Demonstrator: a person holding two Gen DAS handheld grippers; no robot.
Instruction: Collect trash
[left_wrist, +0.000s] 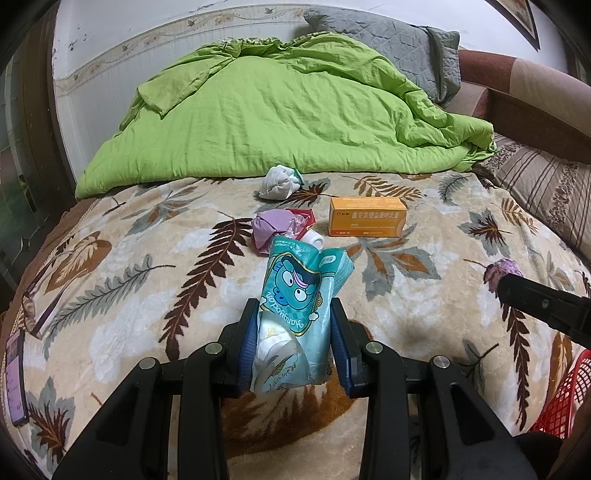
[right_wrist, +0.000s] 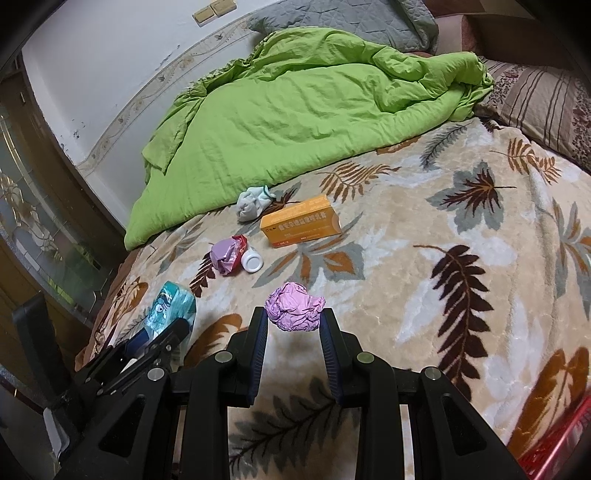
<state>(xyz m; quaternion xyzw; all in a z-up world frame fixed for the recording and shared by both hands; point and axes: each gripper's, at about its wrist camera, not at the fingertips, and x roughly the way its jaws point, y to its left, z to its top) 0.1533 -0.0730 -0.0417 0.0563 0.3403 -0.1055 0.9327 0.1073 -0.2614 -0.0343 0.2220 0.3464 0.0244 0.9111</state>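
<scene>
My left gripper (left_wrist: 294, 314) is shut on a teal cartoon tissue pack (left_wrist: 299, 310) and holds it above the leaf-patterned blanket (left_wrist: 155, 266); the pack also shows in the right wrist view (right_wrist: 170, 306). My right gripper (right_wrist: 294, 320) is shut on a crumpled purple paper ball (right_wrist: 294, 311), seen at the right in the left wrist view (left_wrist: 502, 271). On the blanket lie an orange box (left_wrist: 367, 216), a purple and red wrapper clump (left_wrist: 277, 229) with a small white cap (right_wrist: 252, 263), and a white crumpled wad (left_wrist: 279, 182).
A green quilt (left_wrist: 280, 110) and grey pillow (left_wrist: 399, 40) fill the far bed. A red mesh basket (left_wrist: 565, 398) sits at the near right edge. A phone (left_wrist: 14, 365) and glasses (left_wrist: 33, 306) lie at the left edge.
</scene>
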